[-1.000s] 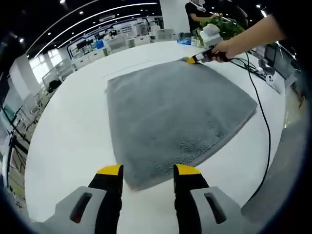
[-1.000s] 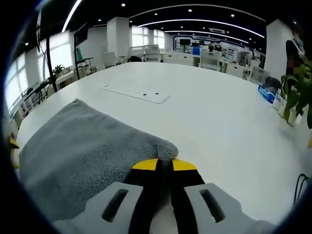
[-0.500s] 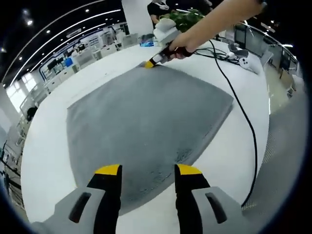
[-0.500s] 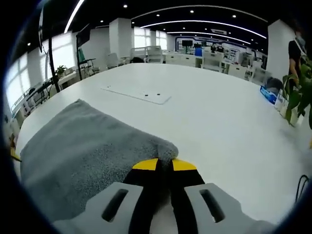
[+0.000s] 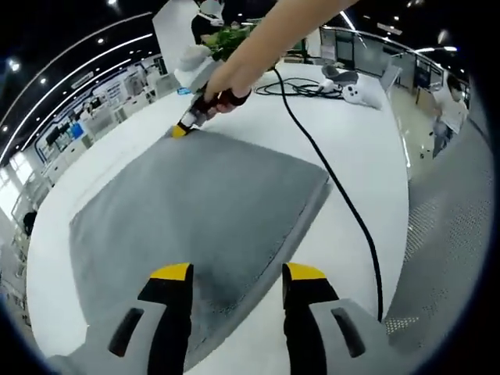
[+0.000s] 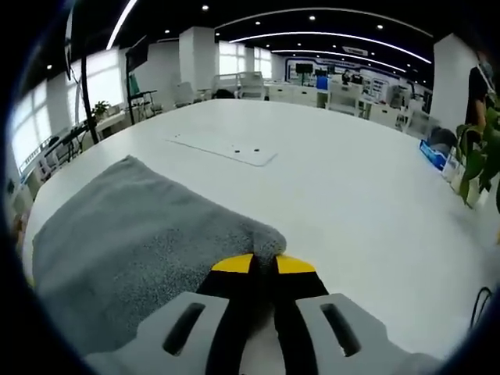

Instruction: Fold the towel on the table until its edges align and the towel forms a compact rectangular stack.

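Observation:
A grey towel lies flat on the white table. My left gripper stands open, its yellow-tipped jaws straddling the towel's near edge. At the far corner the right gripper, held by a person's hand, pinches the towel. In the right gripper view the towel spreads to the left, and my right gripper is shut on its corner, which bunches up just above the jaws.
A black cable runs across the table beside the towel's right edge. A potted plant and white devices stand at the far side. A flat white panel is set in the tabletop beyond the towel.
My left gripper has moved along the towel's near edge, so the towel and the far hand have shifted left in its view. The right gripper has stayed shut on the corner.

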Demonstrator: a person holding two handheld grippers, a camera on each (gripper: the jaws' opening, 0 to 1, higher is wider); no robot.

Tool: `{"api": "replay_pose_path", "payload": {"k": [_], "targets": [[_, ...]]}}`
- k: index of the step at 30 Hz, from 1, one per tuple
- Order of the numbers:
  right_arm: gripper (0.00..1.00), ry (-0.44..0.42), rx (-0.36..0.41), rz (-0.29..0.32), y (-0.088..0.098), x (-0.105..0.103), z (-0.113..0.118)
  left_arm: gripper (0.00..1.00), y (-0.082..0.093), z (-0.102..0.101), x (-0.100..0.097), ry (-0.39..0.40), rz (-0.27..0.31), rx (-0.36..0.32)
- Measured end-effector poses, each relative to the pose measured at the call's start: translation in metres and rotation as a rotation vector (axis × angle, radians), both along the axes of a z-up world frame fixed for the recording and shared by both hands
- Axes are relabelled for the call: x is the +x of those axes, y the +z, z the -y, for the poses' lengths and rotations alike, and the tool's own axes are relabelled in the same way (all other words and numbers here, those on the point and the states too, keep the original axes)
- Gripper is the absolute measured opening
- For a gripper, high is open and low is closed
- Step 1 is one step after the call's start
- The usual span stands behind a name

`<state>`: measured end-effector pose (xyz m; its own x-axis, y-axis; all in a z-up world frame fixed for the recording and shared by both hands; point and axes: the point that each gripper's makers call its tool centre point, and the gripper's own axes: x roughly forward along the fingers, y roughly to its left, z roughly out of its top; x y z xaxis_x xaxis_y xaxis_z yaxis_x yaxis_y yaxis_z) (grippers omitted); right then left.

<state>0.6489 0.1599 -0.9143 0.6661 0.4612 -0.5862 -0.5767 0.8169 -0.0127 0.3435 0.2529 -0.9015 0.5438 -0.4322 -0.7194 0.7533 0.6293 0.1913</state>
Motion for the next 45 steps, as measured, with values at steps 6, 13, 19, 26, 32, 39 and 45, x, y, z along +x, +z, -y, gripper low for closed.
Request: {"api": "replay_pose_path", "payload": {"k": [6,13,19,26,32,39,45], "targets": [[0.07,-0.005,0.000,0.005,-0.003,0.004,0.002,0.48,0.000,0.039,-0.008,-0.106,0.003,-0.009],[0.07,-0.012,0.006,0.006,-0.003,0.005,0.002,0.47,0.000,0.073,-0.014,-0.205,0.008,0.006],[0.07,-0.011,0.012,0.015,-0.003,0.004,0.002,0.44,0.003,0.091,-0.011,-0.220,-0.006,-0.035],[0.07,-0.009,0.017,0.024,-0.005,0.007,0.003,0.37,0.005,0.116,-0.007,-0.237,-0.023,-0.092],[0.07,-0.010,0.020,0.030,-0.005,0.006,0.002,0.31,0.005,0.137,-0.008,-0.243,-0.023,-0.110],[0.07,-0.006,0.031,0.025,-0.007,0.009,0.003,0.27,-0.002,0.135,-0.005,-0.168,-0.072,-0.126],[0.07,-0.008,0.039,0.031,-0.004,0.005,0.001,0.23,-0.004,0.139,-0.004,-0.186,-0.049,-0.116]]}}
